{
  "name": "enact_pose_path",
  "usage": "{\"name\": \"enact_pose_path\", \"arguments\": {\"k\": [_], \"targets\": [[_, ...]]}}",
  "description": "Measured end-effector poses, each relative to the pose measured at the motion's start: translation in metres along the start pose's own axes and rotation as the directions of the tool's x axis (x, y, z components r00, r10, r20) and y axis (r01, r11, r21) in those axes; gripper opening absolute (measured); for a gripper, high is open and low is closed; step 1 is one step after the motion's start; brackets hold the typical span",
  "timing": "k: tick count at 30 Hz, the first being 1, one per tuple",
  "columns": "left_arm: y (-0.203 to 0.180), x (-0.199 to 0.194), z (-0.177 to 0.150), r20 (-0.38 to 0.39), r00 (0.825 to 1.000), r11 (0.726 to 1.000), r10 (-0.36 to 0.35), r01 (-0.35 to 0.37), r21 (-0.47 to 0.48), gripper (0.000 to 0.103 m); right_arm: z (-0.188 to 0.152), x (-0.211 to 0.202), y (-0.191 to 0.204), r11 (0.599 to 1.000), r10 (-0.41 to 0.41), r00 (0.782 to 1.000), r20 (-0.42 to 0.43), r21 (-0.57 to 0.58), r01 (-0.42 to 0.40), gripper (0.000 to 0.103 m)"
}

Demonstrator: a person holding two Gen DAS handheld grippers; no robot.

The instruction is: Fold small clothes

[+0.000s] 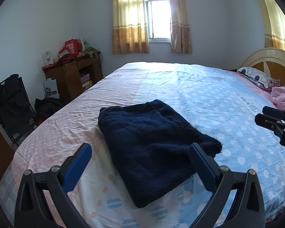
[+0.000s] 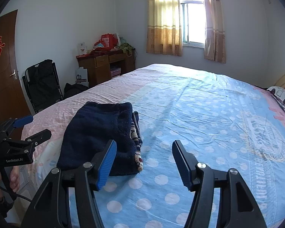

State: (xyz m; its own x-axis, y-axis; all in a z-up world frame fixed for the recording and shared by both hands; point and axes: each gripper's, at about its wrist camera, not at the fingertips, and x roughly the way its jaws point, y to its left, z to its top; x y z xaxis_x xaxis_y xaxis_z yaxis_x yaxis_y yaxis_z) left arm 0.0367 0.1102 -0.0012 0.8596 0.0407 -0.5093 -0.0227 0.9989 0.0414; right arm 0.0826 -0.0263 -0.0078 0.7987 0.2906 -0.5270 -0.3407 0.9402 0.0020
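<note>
- Left wrist view: we look down our left gripper (image 1: pixel 140 150), its blue-padded jaws spread wide and empty, angled downward at the dark navy knitted garment (image 1: pixel 152 144). The garment lies folded into a compact rectangle on the pink-and-blue polka-dot bedsheet (image 1: pixel 228 102), near the bed's near edge, likely set there within easy reach of both tools. Our right finger (image 1: pixel 201 163) appears in front of the garment's right corner; we cannot tell whether it touches the wool. At the frame's right edge our right gripper (image 1: pixel 271 117) hovers above the sheet, well apart from the garment.
- Right wrist view: our right gripper (image 2: pixel 144 163) hangs over bare blue sheet just right of the garment (image 2: pixel 96 133), jaws apart with nothing between them. A patterned knit edge peeks from the fold's right side, suggesting the front is tucked inward. Our left gripper (image 2: pixel 30 127) waits at the garment's left, a hand (image 2: pixel 14 178) below it. We judge the fold essentially finished.
</note>
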Motion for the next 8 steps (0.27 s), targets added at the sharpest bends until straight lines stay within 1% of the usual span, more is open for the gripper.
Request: {"name": "enact_pose_path", "arguments": {"k": [3, 8], "targets": [[0.0021, 0.0009, -0.0023, -0.002, 1.000, 1.000, -0.005, 0.005, -0.007, 0.103, -0.0009, -0.0005, 0.0000, 1.000, 0.003, 1.000, -0.003, -0.002, -0.003, 0.062], [-0.0035, -0.0007, -0.0028, 0.010, 1.000, 1.000, -0.019, 0.019, 0.017, 0.103, -0.0015, -0.0013, 0.0000, 1.000, 0.004, 1.000, -0.003, -0.002, -0.004, 0.062]]}}
